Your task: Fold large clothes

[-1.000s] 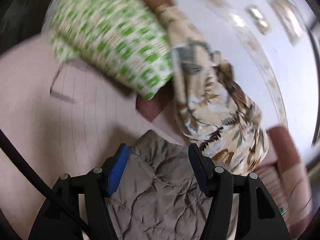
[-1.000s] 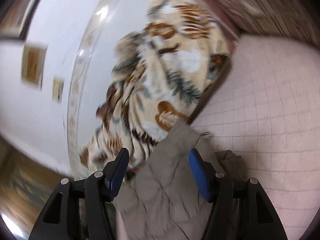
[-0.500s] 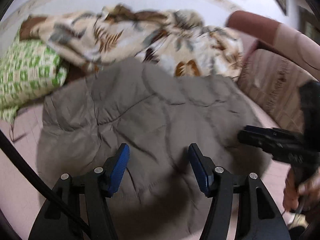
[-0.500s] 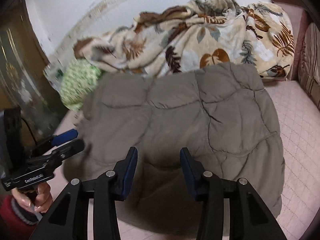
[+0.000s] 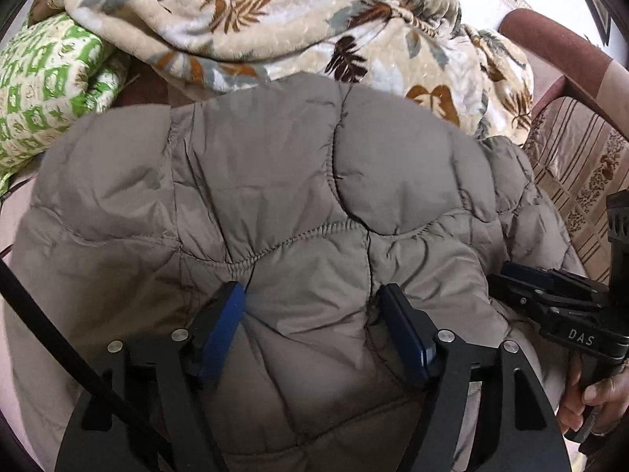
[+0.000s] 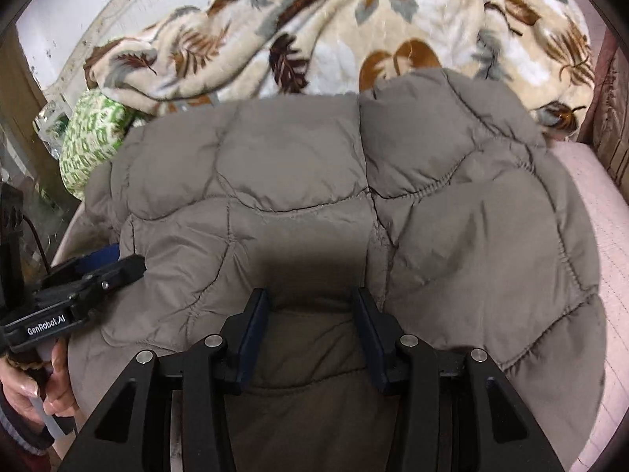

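A grey-brown quilted jacket (image 5: 298, 181) lies spread on the pink bed, filling most of both views; it also shows in the right wrist view (image 6: 314, 188). My left gripper (image 5: 314, 306) is open, its blue pads astride a puff of the jacket's near edge. My right gripper (image 6: 310, 310) is open, narrower, with jacket fabric lying between the pads. The right gripper also shows at the right edge of the left wrist view (image 5: 550, 295). The left gripper shows at the left edge of the right wrist view (image 6: 78, 283).
A cream blanket with a leaf print (image 5: 275, 27) is heaped behind the jacket. A green-and-white pillow (image 5: 43, 90) lies at the far left. A striped cushion and maroon bolster (image 5: 582, 149) stand at the right. The pink bedsheet (image 6: 605, 236) shows at the right.
One second ago both grippers held the jacket up in the air. It has been swung down and now lies spread on the bed. Both grippers have come closer to its near edge.
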Available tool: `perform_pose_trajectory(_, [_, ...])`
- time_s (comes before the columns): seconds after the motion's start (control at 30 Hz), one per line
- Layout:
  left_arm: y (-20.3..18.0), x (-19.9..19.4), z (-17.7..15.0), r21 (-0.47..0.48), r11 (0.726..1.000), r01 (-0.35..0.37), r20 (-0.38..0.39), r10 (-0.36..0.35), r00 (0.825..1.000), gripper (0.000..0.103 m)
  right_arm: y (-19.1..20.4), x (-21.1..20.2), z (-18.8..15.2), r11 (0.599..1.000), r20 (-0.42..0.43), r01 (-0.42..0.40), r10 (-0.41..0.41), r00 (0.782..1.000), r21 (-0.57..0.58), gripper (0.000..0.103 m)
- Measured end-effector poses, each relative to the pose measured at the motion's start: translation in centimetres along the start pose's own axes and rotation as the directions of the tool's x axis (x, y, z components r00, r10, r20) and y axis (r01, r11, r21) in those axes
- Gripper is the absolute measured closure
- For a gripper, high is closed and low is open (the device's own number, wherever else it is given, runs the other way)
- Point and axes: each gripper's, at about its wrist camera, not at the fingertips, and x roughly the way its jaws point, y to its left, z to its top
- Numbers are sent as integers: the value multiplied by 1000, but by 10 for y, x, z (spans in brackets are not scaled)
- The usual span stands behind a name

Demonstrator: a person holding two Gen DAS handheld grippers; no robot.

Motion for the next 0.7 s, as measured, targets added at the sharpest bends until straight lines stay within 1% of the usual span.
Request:
perform_pose_trajectory(0.13, [1,12,3,-10,1000,-14,-27,14,1000,28,-3,14,1,1000,-17,8,-8,1000,16,54])
perform_pose_trajectory(0.17, [0,10,5,-10,1000,-25,-33,24,999,28,-2,17,3,1000,-27,21,-21,999,13,54])
perform_pose_trajectory(0.23, [-3,-3,1,-26,998,-48,-15,48,999,28,0,16,8,999,-45,36,-35,998,20,54])
perform_pose_trajectory(0.27, [-5,-14,-3,-39,998,-50,4,50,999,28,-1,10,10,998,-42,30,-28,999,47,54])
perform_pose_trajectory(0.33, [-5,-44,-18,-66,997,-37,56,40,998,28,-2,-9,8,996,-10,1,0,1000,91,54])
perform_pose_trajectory(0.37, [-5,-60,-28,-72,997,-27,87,33,996,28,-3,-24,4,994,15,-21,20,1000,107,51])
perform_pose_trajectory(0.4, [-5,-79,-42,-69,997,-38,115,45,992,28,-3,-41,-3,993,45,-33,28,999,114,51])
perform_pose_trajectory(0.43, [-5,-90,-52,-62,996,-71,127,78,989,28,-2,-58,-10,994,78,-32,23,997,109,51])
perform_pose_trajectory(0.47, [-4,-103,-66,-57,993,-106,146,114,983,28,-2,-75,-19,994,113,-22,11,994,103,47])
perform_pose_trajectory(0.5, [-2,-115,-78,-61,990,-125,165,134,977,28,-3,-92,-31,994,144,0,-15,989,105,42])
perform_pose_trajectory(0.53, [2,-126,-92,-75,987,-141,183,152,971,28,-4,-107,-45,993,168,21,-40,985,112,42])
perform_pose_trajectory(0.6, [12,-140,-113,-108,979,-170,195,189,963,28,-9,-126,-67,990,202,37,-64,977,134,42])
perform_pose_trajectory(0.63, [17,-143,-121,-118,977,-175,197,196,961,28,-12,-133,-76,988,217,38,-70,974,147,42])
perform_pose_trajectory(0.67, [21,-144,-123,-124,975,-184,193,206,960,28,-16,-137,-86,986,220,43,-79,972,163,42])
perform_pose_trajectory(0.7, [27,-142,-125,-134,970,-203,186,226,956,28,-20,-137,-86,984,210,52,-87,974,171,42])
